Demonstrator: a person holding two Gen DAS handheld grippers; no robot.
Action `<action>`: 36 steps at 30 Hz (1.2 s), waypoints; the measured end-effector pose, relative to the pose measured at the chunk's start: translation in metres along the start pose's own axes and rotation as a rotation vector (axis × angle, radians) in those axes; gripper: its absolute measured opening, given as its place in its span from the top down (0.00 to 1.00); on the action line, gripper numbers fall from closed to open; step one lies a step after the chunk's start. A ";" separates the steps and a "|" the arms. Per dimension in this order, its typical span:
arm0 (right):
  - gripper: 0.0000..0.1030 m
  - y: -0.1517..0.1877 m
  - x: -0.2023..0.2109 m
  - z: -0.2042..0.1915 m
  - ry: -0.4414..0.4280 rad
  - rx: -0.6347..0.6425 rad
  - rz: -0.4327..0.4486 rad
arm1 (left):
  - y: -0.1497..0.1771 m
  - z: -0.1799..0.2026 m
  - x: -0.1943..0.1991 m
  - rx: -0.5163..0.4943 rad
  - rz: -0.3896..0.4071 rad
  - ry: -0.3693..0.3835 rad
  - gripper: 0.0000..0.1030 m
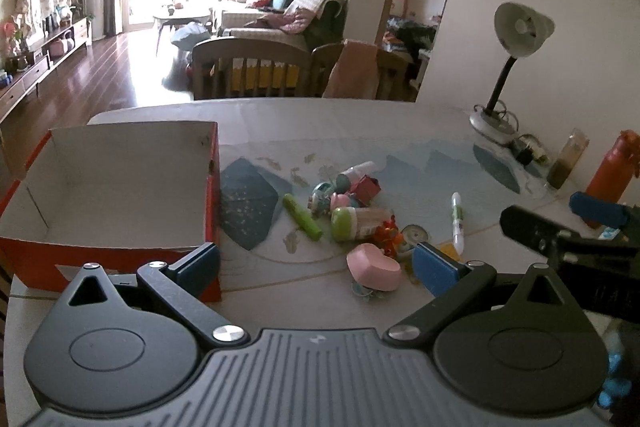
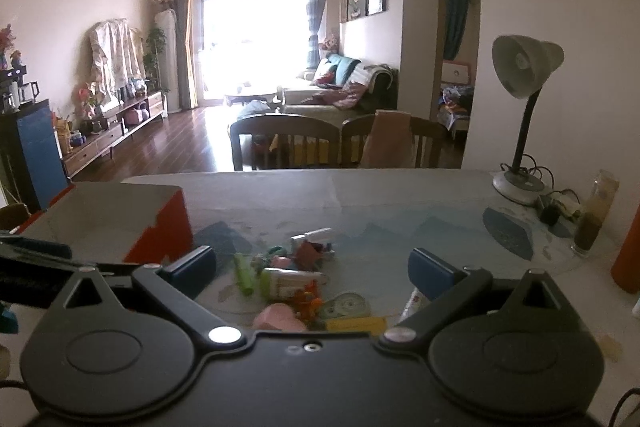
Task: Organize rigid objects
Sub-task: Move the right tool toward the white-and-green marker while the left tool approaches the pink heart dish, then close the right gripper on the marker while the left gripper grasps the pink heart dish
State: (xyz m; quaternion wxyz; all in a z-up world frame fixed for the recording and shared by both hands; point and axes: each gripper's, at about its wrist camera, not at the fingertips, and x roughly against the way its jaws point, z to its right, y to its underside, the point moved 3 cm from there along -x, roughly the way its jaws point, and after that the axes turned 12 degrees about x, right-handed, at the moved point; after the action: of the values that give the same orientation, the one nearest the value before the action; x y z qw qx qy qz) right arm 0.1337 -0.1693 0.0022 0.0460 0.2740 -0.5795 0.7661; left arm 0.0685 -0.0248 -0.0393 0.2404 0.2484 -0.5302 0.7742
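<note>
Left wrist view: left claw (image 1: 316, 267) spread wide, nothing between its pads, hanging over the worktop (image 1: 360, 123). Box (image 1: 120, 183) sits empty on the left. Beside it lies the pile: green tube (image 1: 303, 217), pink heart case (image 1: 374, 267), pen (image 1: 457, 221), and small toys, perhaps figurines. Right claw (image 2: 312, 267) is wide open too, empty, aimed at the same heap. Sorting looks unstarted; every piece is left to box.

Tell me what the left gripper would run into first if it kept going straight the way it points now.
Probably the pink heart-shaped box, lying just ahead between the open left gripper fingers, at the near edge of the toy pile. Depth is hard to judge through the fisheye.
</note>
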 end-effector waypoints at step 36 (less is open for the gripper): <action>0.22 0.079 -0.199 0.122 -0.086 0.071 -0.349 | 0.047 0.069 -0.187 -0.170 -0.237 -0.058 0.01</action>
State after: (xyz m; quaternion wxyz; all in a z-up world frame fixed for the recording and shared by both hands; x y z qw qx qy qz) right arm 0.3160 -0.2571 -0.1382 0.1437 0.4043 -0.4973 0.7541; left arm 0.1897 -0.1248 -0.1703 0.3346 0.3103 -0.5675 0.6853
